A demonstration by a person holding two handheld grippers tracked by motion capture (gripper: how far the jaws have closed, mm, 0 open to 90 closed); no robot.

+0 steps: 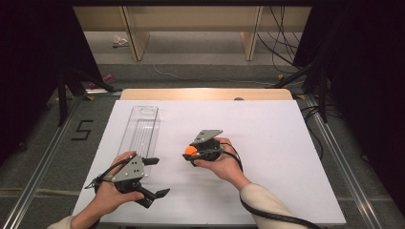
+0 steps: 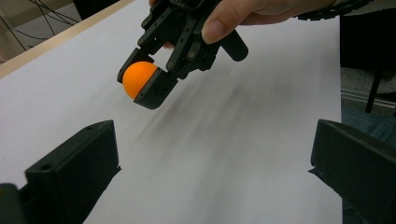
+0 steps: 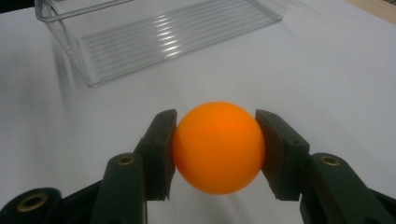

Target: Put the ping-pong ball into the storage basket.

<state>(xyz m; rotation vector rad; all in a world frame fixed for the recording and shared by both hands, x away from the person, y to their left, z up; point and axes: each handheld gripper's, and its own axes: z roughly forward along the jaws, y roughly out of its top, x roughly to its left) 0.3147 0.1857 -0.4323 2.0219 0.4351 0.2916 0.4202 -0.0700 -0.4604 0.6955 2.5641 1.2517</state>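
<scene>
An orange ball (image 3: 217,147) sits clamped between the two black jaws of my right gripper (image 1: 190,153), held above the white table near its middle. The ball (image 1: 191,150) points toward the left in the high view. From the left gripper view the ball (image 2: 138,78) and the right gripper (image 2: 144,81) hang ahead, a thumb pressed on the gripper body. My left gripper (image 1: 156,176) is at the front left of the table, jaws spread wide with nothing between them. A clear plastic tray (image 1: 140,131) lies empty at the left of the table, also seen as the tray (image 3: 154,37) beyond the ball.
The white table top (image 1: 267,157) has a wooden strip along its far edge. Metal rails run down both sides on the floor. Cables trail from each gripper across the front of the table.
</scene>
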